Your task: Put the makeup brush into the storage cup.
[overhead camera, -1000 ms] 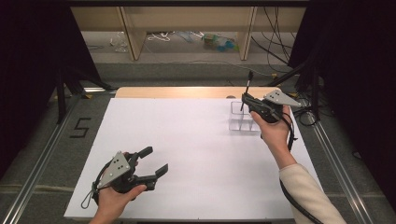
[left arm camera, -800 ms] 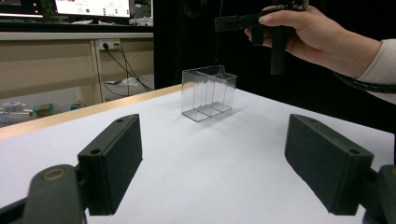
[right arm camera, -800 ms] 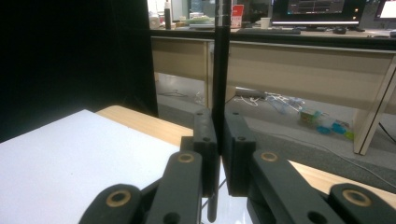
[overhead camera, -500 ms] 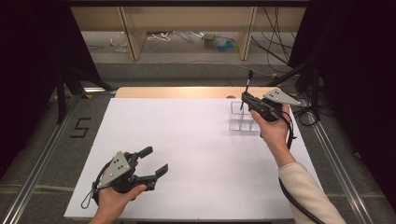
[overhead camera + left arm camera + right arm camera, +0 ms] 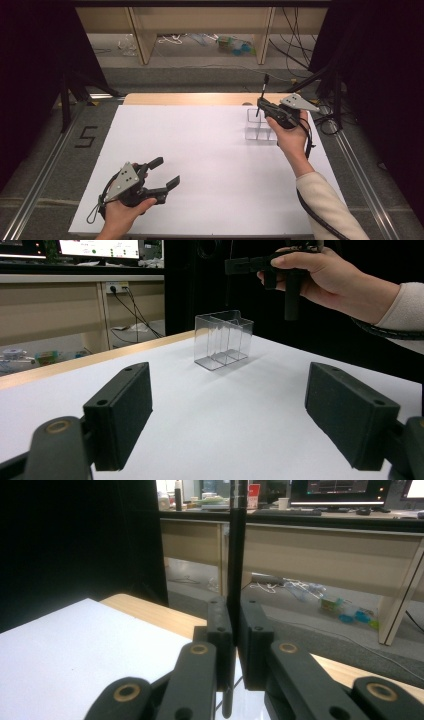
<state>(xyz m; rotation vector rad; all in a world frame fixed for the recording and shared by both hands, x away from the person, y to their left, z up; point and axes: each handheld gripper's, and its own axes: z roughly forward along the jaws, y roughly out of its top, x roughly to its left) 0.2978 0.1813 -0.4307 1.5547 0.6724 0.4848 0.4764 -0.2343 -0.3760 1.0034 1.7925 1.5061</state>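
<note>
Nothing shifted vs. earlier frames: both hands parked, so insertion prob. not begun yet. R tongs pinching thin black rod near its lower end, held over clear divided organizer at far-right of white counter; rod roughly upright, long axis vertical w/ slight lean, top end up, bottom tip just below the pads. L tongs spread wide, holding nothing, low over near-left of counter, facing organizer.

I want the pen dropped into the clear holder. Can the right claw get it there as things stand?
Probably yes: the right claw, shut on the upright black pen, hangs just above the clear holder, with nothing between them.
</note>
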